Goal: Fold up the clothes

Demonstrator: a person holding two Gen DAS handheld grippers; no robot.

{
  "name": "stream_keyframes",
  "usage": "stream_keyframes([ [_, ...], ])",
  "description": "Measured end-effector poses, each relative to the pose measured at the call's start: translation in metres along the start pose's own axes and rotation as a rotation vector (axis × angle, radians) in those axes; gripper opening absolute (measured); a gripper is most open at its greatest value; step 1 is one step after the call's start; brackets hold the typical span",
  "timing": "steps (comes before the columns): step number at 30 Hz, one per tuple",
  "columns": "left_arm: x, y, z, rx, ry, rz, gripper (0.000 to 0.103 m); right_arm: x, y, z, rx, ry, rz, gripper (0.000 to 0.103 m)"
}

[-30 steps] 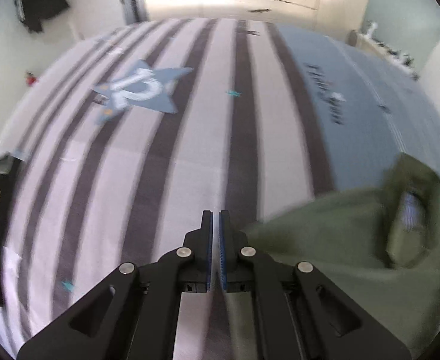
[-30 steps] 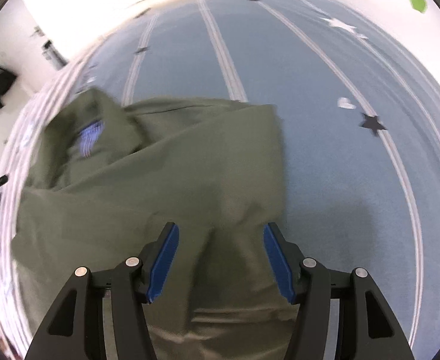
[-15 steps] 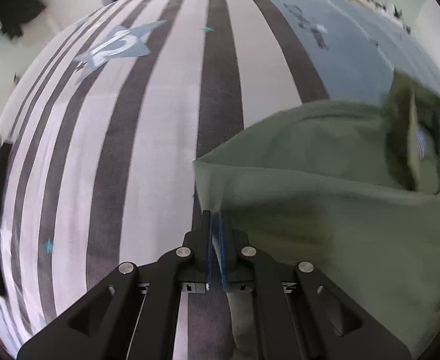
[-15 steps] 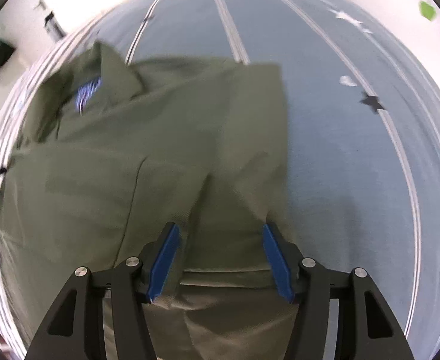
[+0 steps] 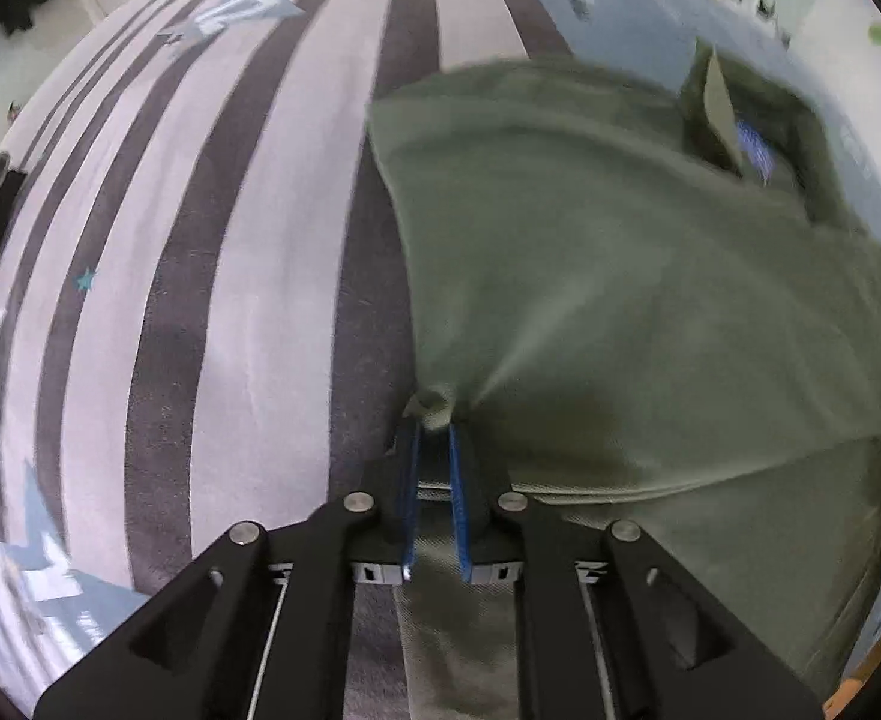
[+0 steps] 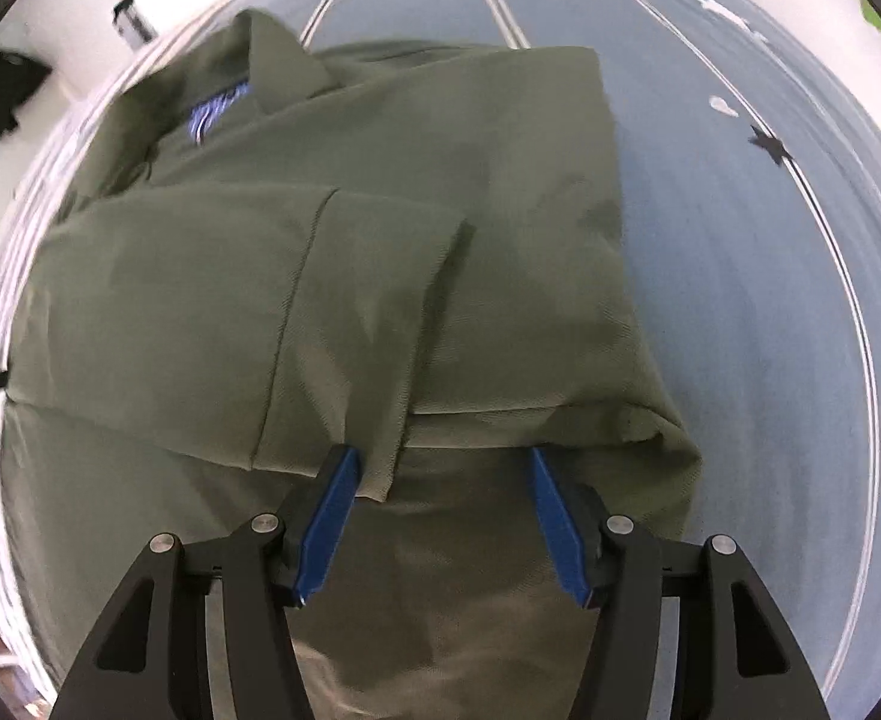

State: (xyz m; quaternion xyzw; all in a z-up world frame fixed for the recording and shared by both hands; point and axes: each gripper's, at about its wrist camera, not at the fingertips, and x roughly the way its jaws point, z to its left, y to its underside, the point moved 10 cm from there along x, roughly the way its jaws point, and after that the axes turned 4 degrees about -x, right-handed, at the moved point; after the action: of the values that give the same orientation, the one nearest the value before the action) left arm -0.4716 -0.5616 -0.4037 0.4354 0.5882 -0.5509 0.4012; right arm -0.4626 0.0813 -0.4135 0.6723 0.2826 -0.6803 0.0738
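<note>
Striped bedsheet (image 5: 248, 252), grey/white bands w/ star prints; blue section (image 6: 740, 276) under right side. Olive shirt (image 5: 620, 300) lies on bed, partly folded, collar at approx 1 o'clock in left view, 11 o'clock in right view. Left gripper (image 5: 433, 438) narrow, pinching a bunched shirt edge betw. blue pads. Right gripper (image 6: 440, 468) wide apart, nothing clamped, pads over shirt's folded edge at 6 o'clock.

Both wrist views look forward, close over the shirt (image 5: 620, 300), seemingly downward, sharing it
</note>
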Motion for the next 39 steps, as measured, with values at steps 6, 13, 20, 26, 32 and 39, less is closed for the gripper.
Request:
stream_keyframes([
  [6,-0.016,0.0,0.03,-0.095,-0.069,-0.015,0.03,-0.01,0.002,-0.019,0.035,0.027,-0.006,0.055],
  [13,-0.033,0.022,0.049,-0.153,-0.09,0.001,0.031,-0.024,0.017,-0.054,0.118,0.089,-0.002,0.055],
  [20,-0.033,0.075,0.067,-0.189,-0.129,0.052,0.032,-0.025,0.053,-0.072,0.165,0.106,0.033,0.055],
  [26,-0.031,0.104,0.073,-0.206,-0.16,0.077,0.032,-0.022,0.077,-0.086,0.184,0.135,0.046,0.06],
  [32,-0.039,0.106,0.063,-0.233,-0.128,0.055,0.032,-0.044,0.065,-0.08,0.18,0.138,-0.02,0.06],
  [39,-0.05,0.088,0.034,-0.208,-0.104,-0.004,0.049,-0.051,0.035,-0.058,0.147,0.159,-0.058,0.061],
])
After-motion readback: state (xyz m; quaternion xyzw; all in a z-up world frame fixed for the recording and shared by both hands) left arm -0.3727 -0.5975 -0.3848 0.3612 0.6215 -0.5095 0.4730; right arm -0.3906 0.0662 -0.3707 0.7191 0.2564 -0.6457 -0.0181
